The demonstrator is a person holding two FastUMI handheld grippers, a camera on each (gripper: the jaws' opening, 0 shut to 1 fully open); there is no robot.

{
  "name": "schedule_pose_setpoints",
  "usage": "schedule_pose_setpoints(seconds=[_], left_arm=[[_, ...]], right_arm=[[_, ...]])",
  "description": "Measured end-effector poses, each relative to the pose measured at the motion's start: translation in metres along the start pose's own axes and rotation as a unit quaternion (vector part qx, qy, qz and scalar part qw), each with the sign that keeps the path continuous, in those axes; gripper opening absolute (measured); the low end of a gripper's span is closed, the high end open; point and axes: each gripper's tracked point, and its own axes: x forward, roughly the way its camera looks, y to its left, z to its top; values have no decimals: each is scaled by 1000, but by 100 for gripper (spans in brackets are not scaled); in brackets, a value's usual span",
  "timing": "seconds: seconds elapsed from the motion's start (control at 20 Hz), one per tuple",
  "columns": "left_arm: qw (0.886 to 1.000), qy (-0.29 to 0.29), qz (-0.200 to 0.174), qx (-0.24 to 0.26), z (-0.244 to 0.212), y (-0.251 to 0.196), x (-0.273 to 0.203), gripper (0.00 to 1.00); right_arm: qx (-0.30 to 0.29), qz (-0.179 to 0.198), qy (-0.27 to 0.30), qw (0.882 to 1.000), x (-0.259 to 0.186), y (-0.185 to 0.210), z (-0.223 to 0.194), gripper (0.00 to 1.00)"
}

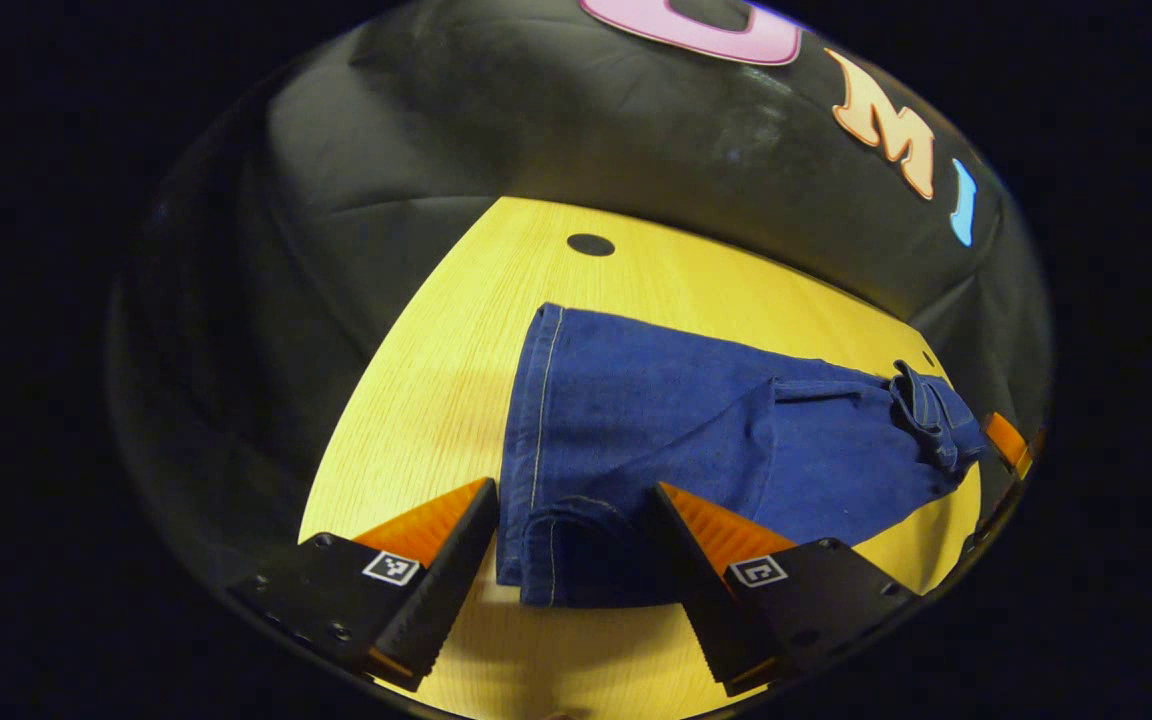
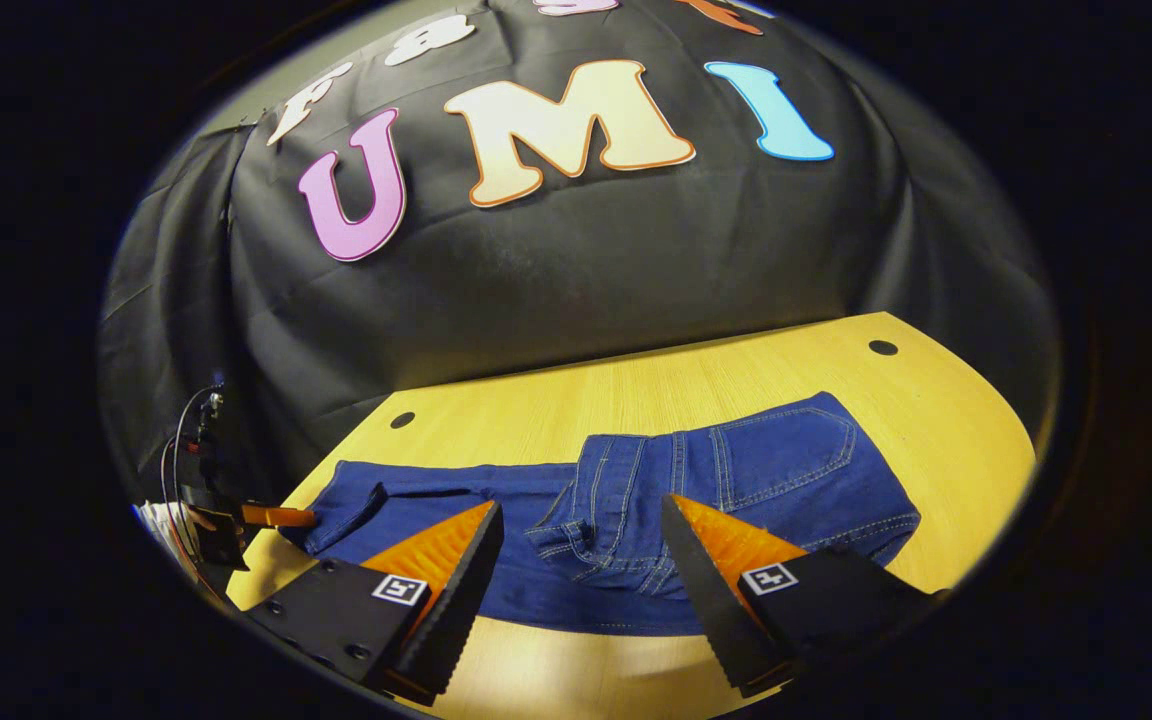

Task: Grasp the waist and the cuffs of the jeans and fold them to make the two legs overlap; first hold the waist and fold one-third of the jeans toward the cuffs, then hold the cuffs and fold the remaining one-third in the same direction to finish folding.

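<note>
Left gripper view: left gripper (image 1: 576, 540), jaws parted, cuffs (image 1: 561, 550) between them on the table (image 1: 436, 380). Right gripper view: right gripper (image 2: 581, 560) released, bunched waist (image 2: 596, 520) of jeans (image 2: 766, 470) just ahead. Risk: pinching a single layer, legs misaligning.

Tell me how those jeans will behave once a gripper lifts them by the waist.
The jeans will probably hang limp: the waistband already lies bunched and creased on the table. The denim looks thick, with doubled seams, so likely heavyish and prone to sag. The rough weave should resist slipping between the right gripper fingers.
</note>
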Motion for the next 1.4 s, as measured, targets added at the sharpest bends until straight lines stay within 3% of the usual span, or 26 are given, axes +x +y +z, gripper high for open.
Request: schedule_pose_setpoints(seconds=[0.05,0.15,0.3,0.35,0.55,0.75,0.8,0.85,1.4], left_arm=[[1000,2,13,14,1,3,-2,95],[999,-8,16,38,2,1,6,60],[999,-2,6,31,4,-7,4,7],[1000,5,12,24,4,-7,3,1],[999,-31,-11,5,35,-40,-23,0],[996,-64,-68,-4,74,-116,-56,0],[995,-69,-77,6,80,-135,-63,0],[994,-76,-83,17,87,-152,-67,0],[977,-114,-181,23,122,-357,-74,0]], right_arm=[[-3,-2,0,1000,-2,-1,-1,98],[-9,-2,-3,1000,-5,-2,0,98],[-14,4,-10,1000,-9,-2,7,98],[-14,8,-14,1000,-11,-2,11,98],[-25,23,-38,999,-27,-6,31,98],[-31,52,-53,997,-59,-12,51,98],[-27,56,-57,996,-65,-17,57,93],[-23,60,-61,996,-72,-22,62,98],[-8,63,-73,995,-119,-115,100,98]])
